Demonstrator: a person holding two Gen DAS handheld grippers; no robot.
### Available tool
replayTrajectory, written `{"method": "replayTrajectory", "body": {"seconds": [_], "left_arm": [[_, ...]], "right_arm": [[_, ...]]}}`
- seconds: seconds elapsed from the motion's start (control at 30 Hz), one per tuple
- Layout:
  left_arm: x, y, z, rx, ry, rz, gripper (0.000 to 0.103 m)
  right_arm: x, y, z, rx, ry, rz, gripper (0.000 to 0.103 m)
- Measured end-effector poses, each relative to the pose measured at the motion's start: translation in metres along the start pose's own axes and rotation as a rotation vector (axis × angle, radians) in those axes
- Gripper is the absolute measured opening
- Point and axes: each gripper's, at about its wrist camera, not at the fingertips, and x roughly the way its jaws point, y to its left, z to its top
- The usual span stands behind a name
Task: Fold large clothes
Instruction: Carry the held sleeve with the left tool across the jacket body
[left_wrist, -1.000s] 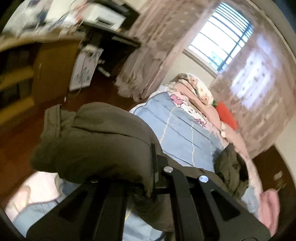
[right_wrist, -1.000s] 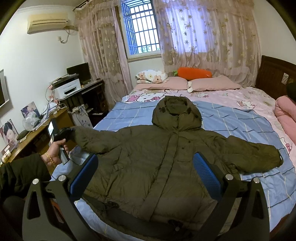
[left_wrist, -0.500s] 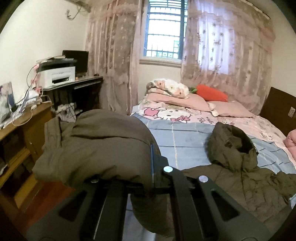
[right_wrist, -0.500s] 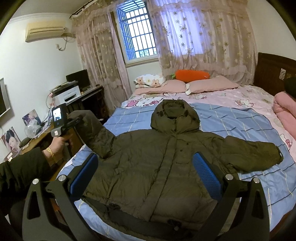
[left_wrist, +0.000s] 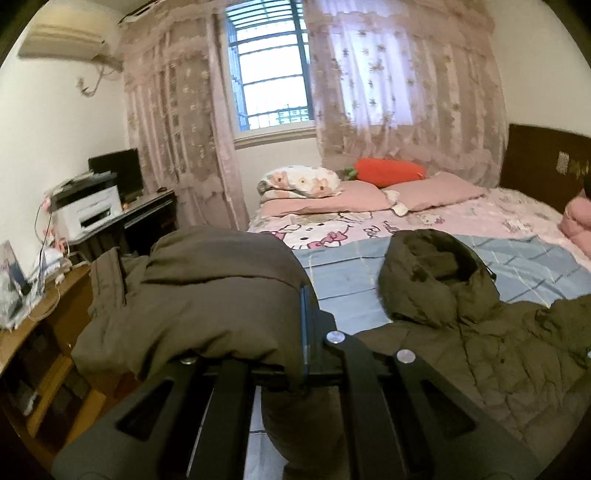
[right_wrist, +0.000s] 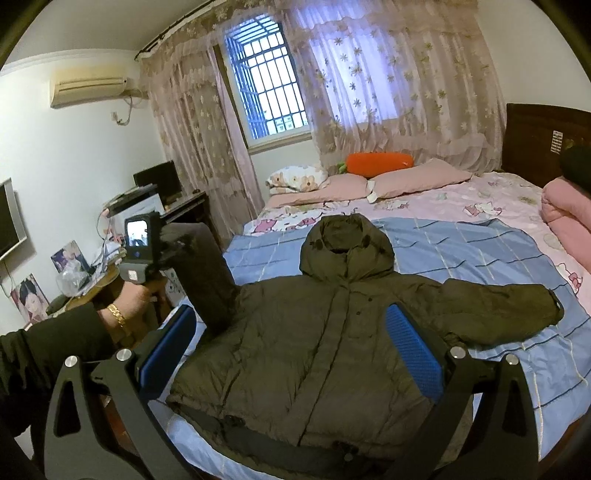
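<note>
Left tool (left_wrist: 301, 325) clamped on sleeve of olive-green hooded padded jacket (right_wrist: 332, 332), raised; right tool (right_wrist: 291, 350) wide, holding nothing

Black gripper (right_wrist: 290, 345) frames, silver screws, blue pads (right_wrist: 413, 350); dark sleeve (right_wrist: 48, 347), gold bracelet (right_wrist: 117, 314).

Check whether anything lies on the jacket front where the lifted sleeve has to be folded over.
Nothing visible does. The left gripper holds the sleeve raised beside the jacket, whose front lies bare on the blue blanket. The right gripper hovers open over the hem, off that path.
</note>
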Motion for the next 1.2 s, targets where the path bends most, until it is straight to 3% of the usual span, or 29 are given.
{"method": "replayTrajectory", "body": {"seconds": [0.3,0.73,1.03,1.2], "left_arm": [[0.008,-0.070,-0.003,0.149,0.025,-0.007,0.002],[0.034,-0.161,-0.054,0.429,0.072,-0.030,0.002],[0.043,-0.203,-0.091,0.565,0.097,-0.054,0.003],[0.048,-0.215,-0.105,0.580,0.119,-0.071,0.004]], "right_arm": [[-0.024,-0.017,0.005,0.030,-0.041,-0.006,0.102],[-0.043,-0.042,0.010,0.089,-0.073,-0.011,0.102],[-0.045,-0.051,0.011,0.118,-0.069,-0.009,0.102],[-0.045,-0.052,0.011,0.122,-0.066,-0.005,0.102]]}}
